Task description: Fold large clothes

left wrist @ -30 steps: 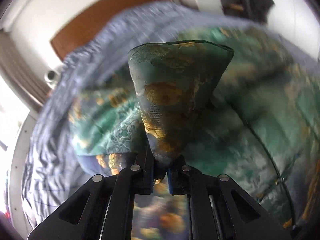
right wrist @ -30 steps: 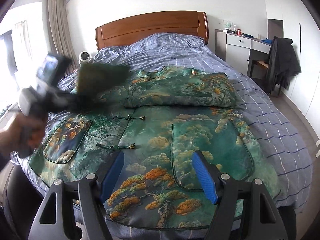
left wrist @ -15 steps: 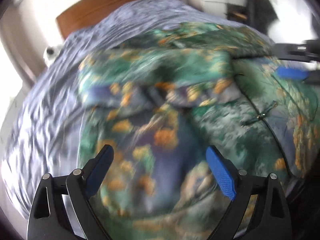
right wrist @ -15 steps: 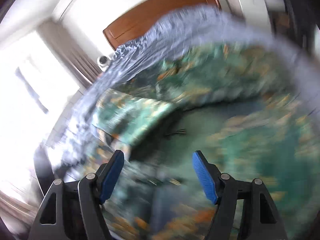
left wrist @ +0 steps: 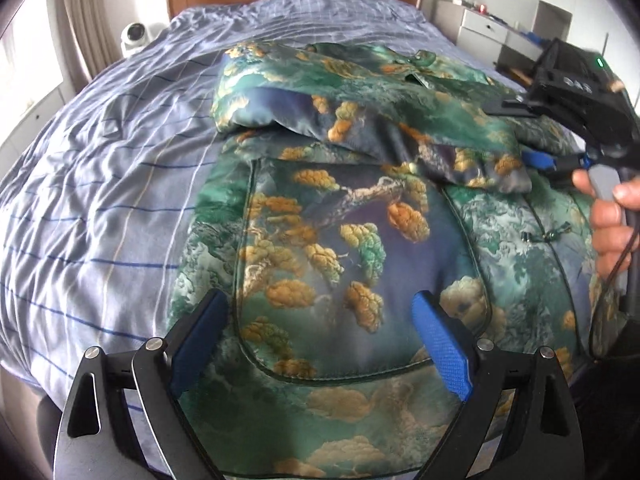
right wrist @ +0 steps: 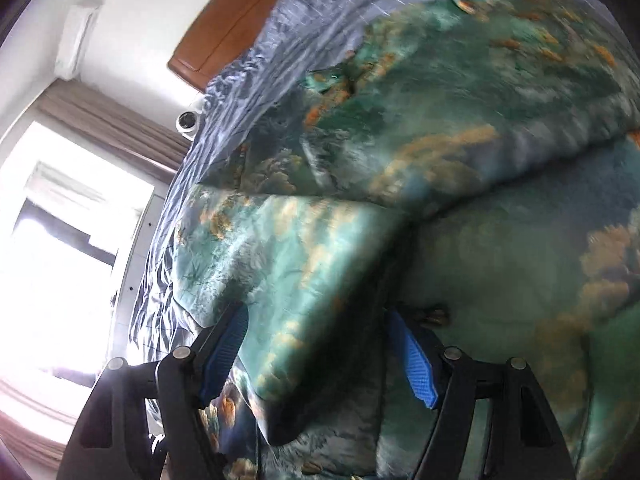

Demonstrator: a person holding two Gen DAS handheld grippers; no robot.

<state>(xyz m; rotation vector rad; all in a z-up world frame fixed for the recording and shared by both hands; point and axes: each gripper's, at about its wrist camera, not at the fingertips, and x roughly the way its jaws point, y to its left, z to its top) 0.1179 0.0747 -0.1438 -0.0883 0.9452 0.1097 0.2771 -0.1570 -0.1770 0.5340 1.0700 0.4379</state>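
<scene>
Left wrist view: left tool (left wrist: 320,336) spread wide, gripping nothing, hanging just above the green robe (left wrist: 340,240). Robe lying flat on the striped blue bed (left wrist: 100,184), one sleeve (left wrist: 360,120) folded across it ahead of the tool. Right tool (left wrist: 560,160) off to the right, held by a hand (left wrist: 612,216), tips at the sleeve's end. Right wrist view: right tool (right wrist: 324,344) spread apart too, a fold of robe (right wrist: 304,280) lying between the blue pads (right wrist: 416,364), not pinched. Blurry there.
</scene>
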